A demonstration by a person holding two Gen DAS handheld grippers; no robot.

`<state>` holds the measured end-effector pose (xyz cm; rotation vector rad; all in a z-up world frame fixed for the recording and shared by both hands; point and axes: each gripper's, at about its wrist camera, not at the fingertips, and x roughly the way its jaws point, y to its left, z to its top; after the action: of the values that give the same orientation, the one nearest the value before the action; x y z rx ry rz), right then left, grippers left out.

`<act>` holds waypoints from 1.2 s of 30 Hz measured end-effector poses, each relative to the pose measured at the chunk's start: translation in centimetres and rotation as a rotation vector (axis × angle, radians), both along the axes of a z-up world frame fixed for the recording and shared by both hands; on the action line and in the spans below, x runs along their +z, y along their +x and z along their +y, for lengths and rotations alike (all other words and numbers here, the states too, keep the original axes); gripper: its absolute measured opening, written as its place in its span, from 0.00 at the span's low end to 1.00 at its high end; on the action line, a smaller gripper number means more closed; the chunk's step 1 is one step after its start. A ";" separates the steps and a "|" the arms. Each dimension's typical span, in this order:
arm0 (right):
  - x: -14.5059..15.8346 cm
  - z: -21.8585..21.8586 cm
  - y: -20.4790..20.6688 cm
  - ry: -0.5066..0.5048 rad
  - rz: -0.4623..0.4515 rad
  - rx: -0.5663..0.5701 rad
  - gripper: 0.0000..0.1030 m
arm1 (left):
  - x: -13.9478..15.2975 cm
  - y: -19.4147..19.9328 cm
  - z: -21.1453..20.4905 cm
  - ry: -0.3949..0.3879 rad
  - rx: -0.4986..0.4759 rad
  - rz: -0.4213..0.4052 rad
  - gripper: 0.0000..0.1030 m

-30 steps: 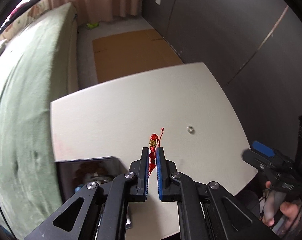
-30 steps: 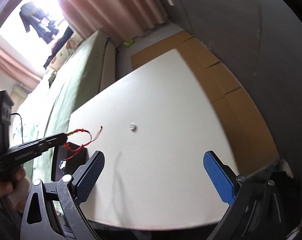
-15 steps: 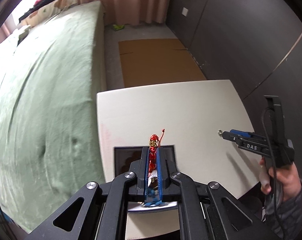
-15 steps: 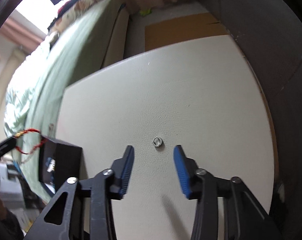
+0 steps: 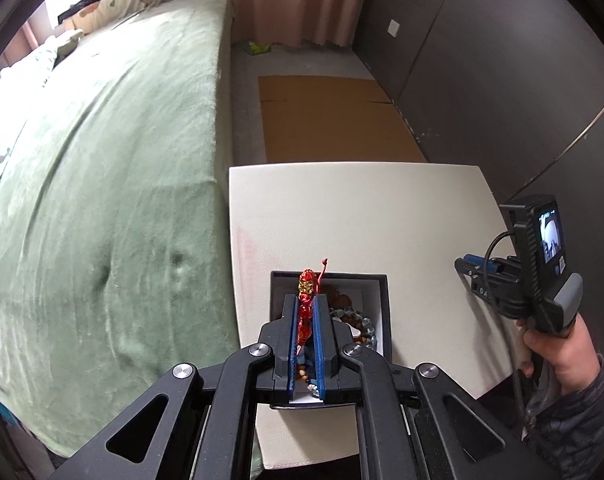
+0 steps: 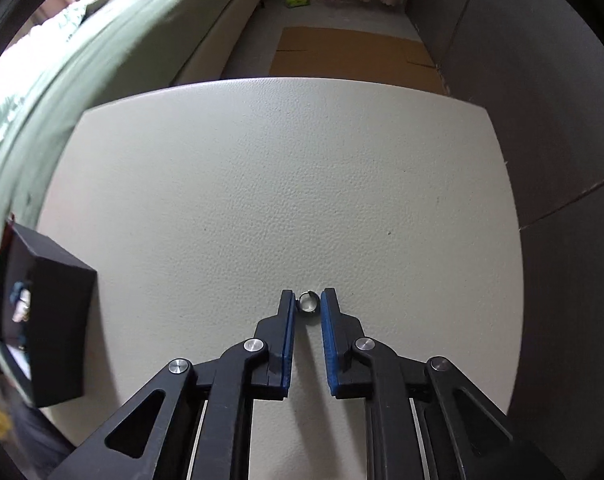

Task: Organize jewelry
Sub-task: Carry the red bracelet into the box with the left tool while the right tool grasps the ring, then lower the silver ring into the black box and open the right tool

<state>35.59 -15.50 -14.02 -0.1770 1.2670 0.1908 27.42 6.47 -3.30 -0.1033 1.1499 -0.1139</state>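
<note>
My left gripper is shut on a red and gold bead bracelet and holds it above the open black jewelry box, which holds several bead bracelets. The box also shows at the left of the right wrist view. A small silver ring lies on the white table. My right gripper is low over the table with its jaws a small gap apart on either side of the ring, not closed on it. The right gripper also shows in the left wrist view.
A green bed runs along the table's left side. Brown cardboard lies on the floor beyond the table. A dark wall stands to the right. The box sits at the table's left edge.
My left gripper has carried the bracelet left until it is over the box. My right gripper has come down to the ring and its jaws have narrowed around it.
</note>
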 end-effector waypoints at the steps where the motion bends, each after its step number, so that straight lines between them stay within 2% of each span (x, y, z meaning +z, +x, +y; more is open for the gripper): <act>1: 0.0 0.0 -0.3 0.003 0.001 -0.001 0.14 | -0.2 0.0 -0.1 -0.007 -0.003 0.003 0.07; 3: 0.3 -0.5 -1.1 0.080 0.007 -0.011 0.14 | -0.5 -0.1 -0.5 -0.023 -0.013 0.008 0.07; 11: 2.9 -1.9 -4.6 0.213 -0.051 -0.040 0.14 | -2.3 0.8 -1.4 -0.067 -0.012 0.044 0.08; 12: 3.7 -2.0 -5.2 0.236 -0.061 -0.040 0.14 | -2.5 0.9 -1.3 -0.073 -0.011 0.052 0.12; 14: 4.7 -1.6 -4.9 0.260 -0.075 -0.030 0.14 | -2.6 1.0 -1.0 -0.108 -0.010 0.057 0.34; 15: 5.2 -1.2 -5.2 0.273 -0.084 -0.020 0.14 | -2.6 0.9 -0.9 -0.117 -0.007 0.052 0.53; 16: 5.9 -0.8 -5.5 0.287 -0.093 -0.007 0.14 | -2.3 0.7 -0.6 -0.121 -0.001 0.035 0.62; 26: 8.9 6.4 -7.3 0.403 -0.104 0.135 0.14 | -1.2 -0.7 3.3 -0.116 0.059 -0.003 0.63; 36: 10.2 10.4 -7.6 0.497 -0.075 0.196 0.14 | -0.5 -2.4 7.7 -0.135 0.127 -0.031 0.63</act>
<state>27.95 -5.08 -3.83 0.1202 1.0913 0.6536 25.03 14.16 -3.77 -0.2930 1.1015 -0.0806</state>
